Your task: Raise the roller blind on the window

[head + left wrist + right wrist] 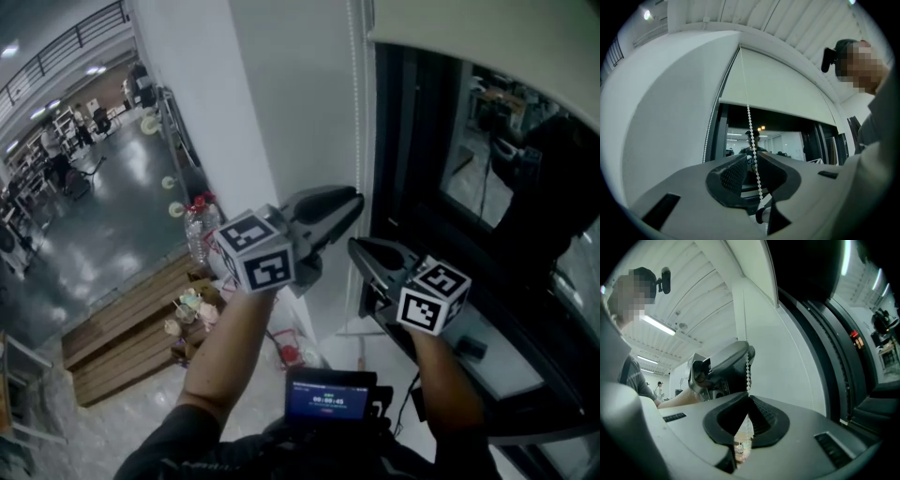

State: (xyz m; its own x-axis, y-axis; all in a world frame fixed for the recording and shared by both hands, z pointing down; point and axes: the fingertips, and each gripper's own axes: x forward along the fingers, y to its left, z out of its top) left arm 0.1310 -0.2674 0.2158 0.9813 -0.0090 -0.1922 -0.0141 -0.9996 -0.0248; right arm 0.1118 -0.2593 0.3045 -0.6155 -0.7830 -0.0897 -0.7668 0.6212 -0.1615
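Note:
The cream roller blind (487, 37) (783, 89) is partly raised and covers the top of the dark window. Its white bead chain (359, 112) (749, 122) hangs down beside the window frame. My left gripper (354, 202) (753, 159) is the upper one; its jaws stand open with the chain running through the gap and the pads not pressing it. Just below, my right gripper (356, 246) (748, 397) is shut on the bead chain (749, 373), which rises from its jaws to the left gripper above.
A second strand of the chain (710, 131) hangs along the white wall (281, 112). The black window frame (412, 141) and sill (506, 356) lie to the right. Far below to the left are plastic bottles (197, 230) and cups (192, 309) on wooden boards.

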